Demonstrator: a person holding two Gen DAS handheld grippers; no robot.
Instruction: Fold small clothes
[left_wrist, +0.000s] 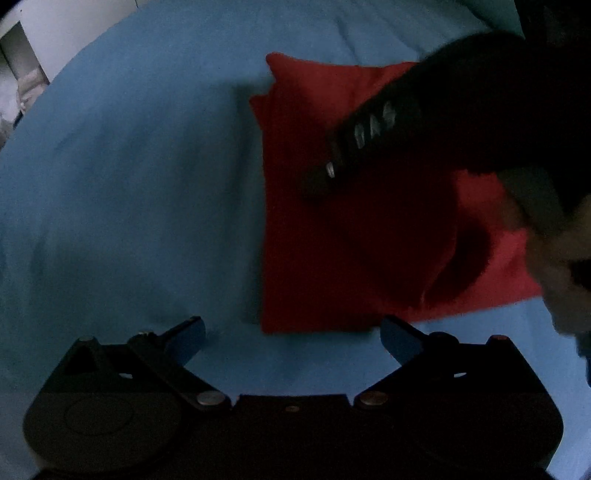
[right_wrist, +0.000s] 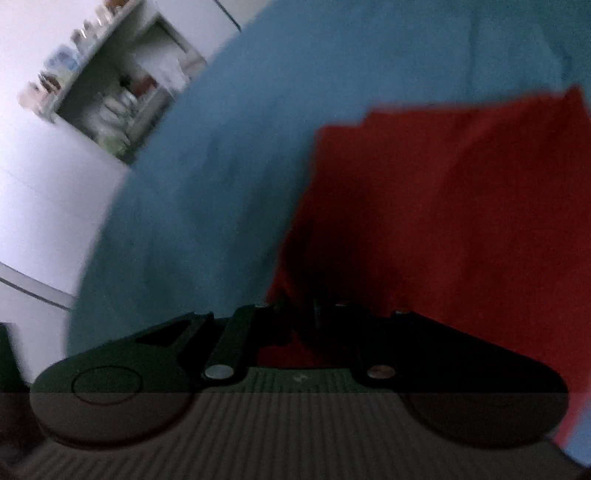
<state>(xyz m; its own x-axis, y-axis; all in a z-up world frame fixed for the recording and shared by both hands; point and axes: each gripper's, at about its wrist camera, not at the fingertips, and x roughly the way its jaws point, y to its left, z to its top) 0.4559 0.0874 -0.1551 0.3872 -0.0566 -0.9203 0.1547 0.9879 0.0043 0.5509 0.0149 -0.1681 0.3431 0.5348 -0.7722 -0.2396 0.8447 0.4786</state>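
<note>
A red garment (left_wrist: 332, 240) lies folded into a rough rectangle on the blue sheet (left_wrist: 129, 184). My left gripper (left_wrist: 291, 338) is open and empty, its blue-padded fingers spread just in front of the garment's near edge. My right gripper (left_wrist: 317, 181) reaches in from the upper right over the garment's middle, seen from the left wrist. In the right wrist view my right gripper (right_wrist: 301, 314) is shut on a pinched fold of the red garment (right_wrist: 461, 221), with cloth bunched between the jaws.
The blue sheet (right_wrist: 240, 147) covers the whole work surface. A white wall with a recessed shelf of small items (right_wrist: 110, 96) lies beyond its far left edge. The person's hand (left_wrist: 554, 240) shows at the right.
</note>
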